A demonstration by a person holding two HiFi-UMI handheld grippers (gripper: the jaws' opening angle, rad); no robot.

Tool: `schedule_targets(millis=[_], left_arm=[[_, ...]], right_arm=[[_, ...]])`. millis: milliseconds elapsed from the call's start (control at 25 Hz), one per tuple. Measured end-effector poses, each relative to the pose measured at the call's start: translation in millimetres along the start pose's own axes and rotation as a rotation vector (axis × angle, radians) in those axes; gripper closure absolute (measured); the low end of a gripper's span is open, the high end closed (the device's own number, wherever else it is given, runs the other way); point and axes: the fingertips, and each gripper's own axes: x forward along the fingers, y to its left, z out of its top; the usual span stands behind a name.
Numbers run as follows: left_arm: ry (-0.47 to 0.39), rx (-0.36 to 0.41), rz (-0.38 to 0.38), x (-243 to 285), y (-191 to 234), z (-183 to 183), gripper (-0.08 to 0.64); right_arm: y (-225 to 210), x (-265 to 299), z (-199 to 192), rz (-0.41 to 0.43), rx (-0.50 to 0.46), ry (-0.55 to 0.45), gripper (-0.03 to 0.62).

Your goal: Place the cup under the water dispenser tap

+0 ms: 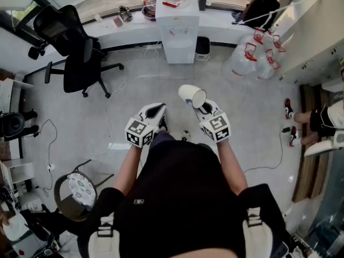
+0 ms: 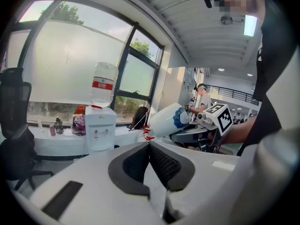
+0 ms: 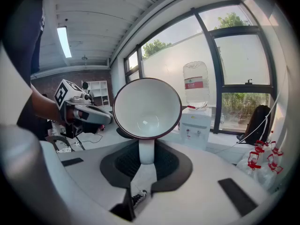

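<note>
A white cup (image 1: 192,95) with a blue print hangs in the air, tipped on its side. My right gripper (image 1: 200,105) is shut on its handle. In the right gripper view the cup's mouth (image 3: 146,108) faces the camera, and the handle (image 3: 146,151) sits pinched between the pads. The white water dispenser (image 1: 177,31) with a bottle on top stands far ahead against the window ledge, also seen as the dispenser (image 3: 196,125) behind the cup. My left gripper (image 1: 157,109) floats beside the right one, jaws together, holding nothing. From the left gripper view the cup (image 2: 168,120) is up to the right and the dispenser (image 2: 101,130) lies ahead.
A black office chair (image 1: 72,47) stands at the left of the dispenser, a small black bin (image 1: 202,47) at its right. Clear plastic bags (image 1: 252,58) lie at the right. Cables run over the floor. A round stool (image 1: 80,190) is near left; a person's legs (image 1: 317,120) are at the right edge.
</note>
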Motion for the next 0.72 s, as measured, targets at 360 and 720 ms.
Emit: schedule_targets(millis=[360,720], left_arm=[[-0.009,0.015,-0.013,10.1,2.0,5.9,0.56],[0.011,0.032,-0.047,22.1,0.5,7.1,0.56]], right_arm=[[-9.6,0.7,-0.3,-0.01,-0.002,0.002,0.552],[-19.1,-0.7,-1.9,-0.031,0.043,0.006,0.552]])
